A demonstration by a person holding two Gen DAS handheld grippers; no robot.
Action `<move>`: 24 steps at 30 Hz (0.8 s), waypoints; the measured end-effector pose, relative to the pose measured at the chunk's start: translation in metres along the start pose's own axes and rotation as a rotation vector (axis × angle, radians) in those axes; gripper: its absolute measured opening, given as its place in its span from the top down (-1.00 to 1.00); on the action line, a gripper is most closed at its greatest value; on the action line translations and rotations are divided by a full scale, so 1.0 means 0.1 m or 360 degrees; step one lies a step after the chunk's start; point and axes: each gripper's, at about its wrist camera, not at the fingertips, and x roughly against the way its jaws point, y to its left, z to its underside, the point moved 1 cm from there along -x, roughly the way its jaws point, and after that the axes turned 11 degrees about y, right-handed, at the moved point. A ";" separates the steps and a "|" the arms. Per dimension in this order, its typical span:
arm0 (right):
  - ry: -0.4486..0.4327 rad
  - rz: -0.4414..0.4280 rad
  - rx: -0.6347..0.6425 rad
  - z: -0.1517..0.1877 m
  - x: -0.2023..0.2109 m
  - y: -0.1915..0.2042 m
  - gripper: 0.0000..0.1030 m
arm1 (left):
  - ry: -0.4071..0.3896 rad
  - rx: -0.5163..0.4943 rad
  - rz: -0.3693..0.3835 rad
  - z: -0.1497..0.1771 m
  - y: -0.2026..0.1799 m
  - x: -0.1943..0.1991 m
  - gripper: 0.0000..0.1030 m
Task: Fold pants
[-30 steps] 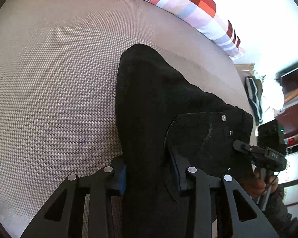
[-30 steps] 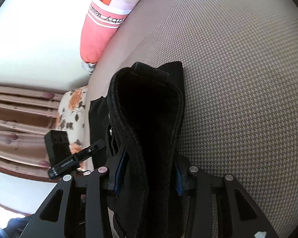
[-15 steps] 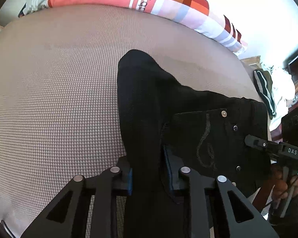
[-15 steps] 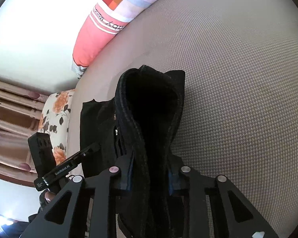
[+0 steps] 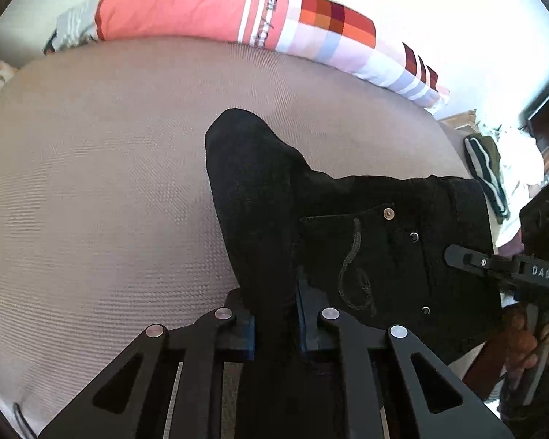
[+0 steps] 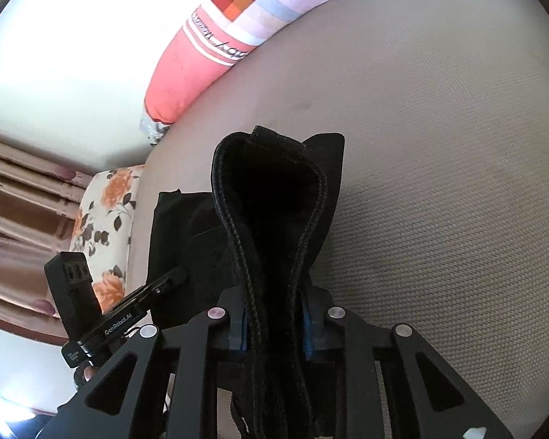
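Left wrist view: left gripper (image 5: 274, 323) fingers closing on a bunched fold of the black pants (image 5: 366, 241), cloth pinched between them. Right gripper (image 6: 273, 323) likewise closing on the waistband edge. Pants lie on the bed (image 5: 91, 201) ahead of both. Step looks like grasp-and-lift; next probably needs both raised together, then carried over.

Can read "DAS" in white on the right gripper (image 5: 454, 256) body, seen from the left wrist. "GenRobot.AI" printed along the left gripper (image 6: 177, 274) in the other view. Lettering on the pillow (image 6: 186, 69) stripe too, but can't make it out.
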 end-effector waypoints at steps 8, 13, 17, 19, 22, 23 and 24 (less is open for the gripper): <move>-0.0002 -0.0071 0.0066 -0.29 -0.14 0.23 0.63 | -0.0080 0.0003 -0.0043 -0.19 0.14 0.20 0.69; 0.0007 -0.0089 0.0096 -0.57 -0.25 0.35 0.64 | -0.0112 0.0025 -0.0065 -0.43 0.26 0.23 0.69; 0.0003 -0.0097 0.0114 -0.83 -0.33 0.44 0.64 | -0.0146 0.0027 -0.0088 -0.67 0.37 0.24 0.69; 0.0004 -0.0087 0.0131 -0.96 -0.37 0.49 0.64 | -0.0158 0.0023 -0.0102 -0.81 0.42 0.23 0.69; 0.0004 -0.0064 0.0152 -1.16 -0.43 0.54 0.64 | -0.0164 0.0032 -0.0111 -1.01 0.52 0.18 0.69; 0.0003 -0.0058 0.0154 -1.23 -0.45 0.55 0.64 | -0.0162 0.0036 -0.0113 -1.08 0.54 0.17 0.69; 0.0002 -0.0053 0.0155 -1.27 -0.47 0.55 0.64 | -0.0167 0.0037 -0.0117 -1.15 0.57 0.15 0.69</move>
